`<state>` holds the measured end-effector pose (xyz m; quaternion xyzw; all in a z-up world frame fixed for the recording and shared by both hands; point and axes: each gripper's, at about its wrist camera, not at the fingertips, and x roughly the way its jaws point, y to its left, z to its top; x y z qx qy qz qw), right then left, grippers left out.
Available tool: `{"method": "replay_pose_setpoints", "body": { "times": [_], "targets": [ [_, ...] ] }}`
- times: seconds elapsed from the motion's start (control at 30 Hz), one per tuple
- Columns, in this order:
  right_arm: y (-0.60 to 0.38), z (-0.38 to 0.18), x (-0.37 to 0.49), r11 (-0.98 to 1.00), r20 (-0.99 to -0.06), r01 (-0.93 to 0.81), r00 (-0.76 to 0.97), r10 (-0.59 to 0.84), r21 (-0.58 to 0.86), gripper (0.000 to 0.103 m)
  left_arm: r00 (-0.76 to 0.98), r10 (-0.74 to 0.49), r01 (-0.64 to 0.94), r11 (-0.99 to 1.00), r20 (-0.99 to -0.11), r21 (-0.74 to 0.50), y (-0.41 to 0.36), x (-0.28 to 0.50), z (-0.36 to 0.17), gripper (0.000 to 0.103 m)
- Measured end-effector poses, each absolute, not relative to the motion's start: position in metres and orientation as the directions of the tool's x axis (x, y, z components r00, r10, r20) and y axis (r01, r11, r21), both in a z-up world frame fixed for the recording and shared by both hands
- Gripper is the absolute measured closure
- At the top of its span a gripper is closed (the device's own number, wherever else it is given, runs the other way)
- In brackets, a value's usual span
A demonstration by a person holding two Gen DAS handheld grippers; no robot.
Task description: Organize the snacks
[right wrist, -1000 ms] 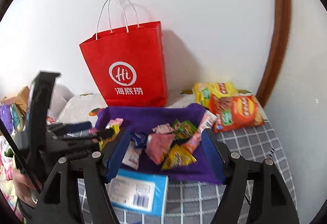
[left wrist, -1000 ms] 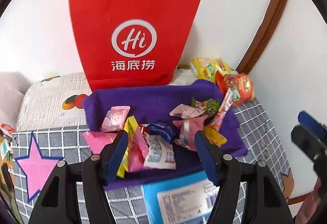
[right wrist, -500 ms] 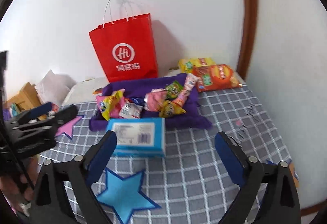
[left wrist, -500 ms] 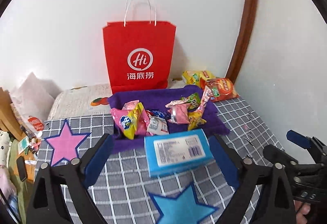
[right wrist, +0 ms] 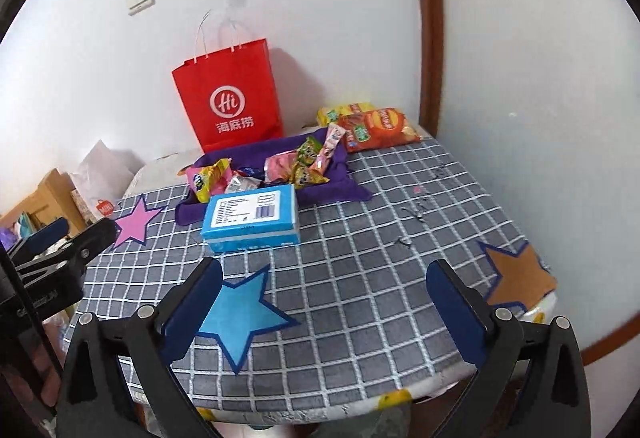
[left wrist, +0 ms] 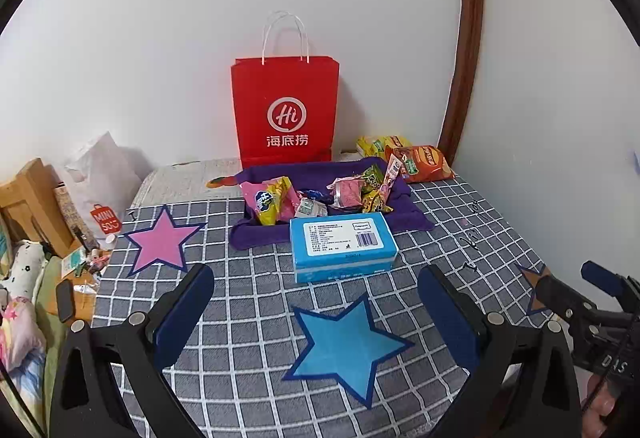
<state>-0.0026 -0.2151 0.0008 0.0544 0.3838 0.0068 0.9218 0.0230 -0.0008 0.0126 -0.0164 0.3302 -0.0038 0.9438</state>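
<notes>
Light: bright, even, soft.
Shadows: faint, on the wall (left wrist: 360, 18) behind the red bag (left wrist: 285, 110).
Edges: fisheye bending, black corners.
Focus: sharp throughout.

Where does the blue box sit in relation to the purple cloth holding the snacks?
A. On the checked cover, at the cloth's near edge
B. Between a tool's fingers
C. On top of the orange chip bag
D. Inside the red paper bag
A: the blue box rests on the checked cover against the near edge of the purple cloth.

One red paper bag (left wrist: 285, 114), one blue box (left wrist: 342, 246), two chip bags (right wrist: 368, 126), one purple tray (left wrist: 412, 216), three stars (left wrist: 344, 346)
</notes>
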Motion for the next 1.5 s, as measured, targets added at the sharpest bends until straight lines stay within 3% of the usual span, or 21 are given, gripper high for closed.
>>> {"method": "replay_pose_setpoints", "body": {
  "times": [1.5],
  "targets": [
    [-0.198,0.007,-0.039,0.995,-0.673,-0.016,0.735,0.079,0.099,0.002,0.798,-0.031,-0.004,0.998,-0.602,-0.058,-0.009,-0.007,0.014,0.000]
  ]
}}
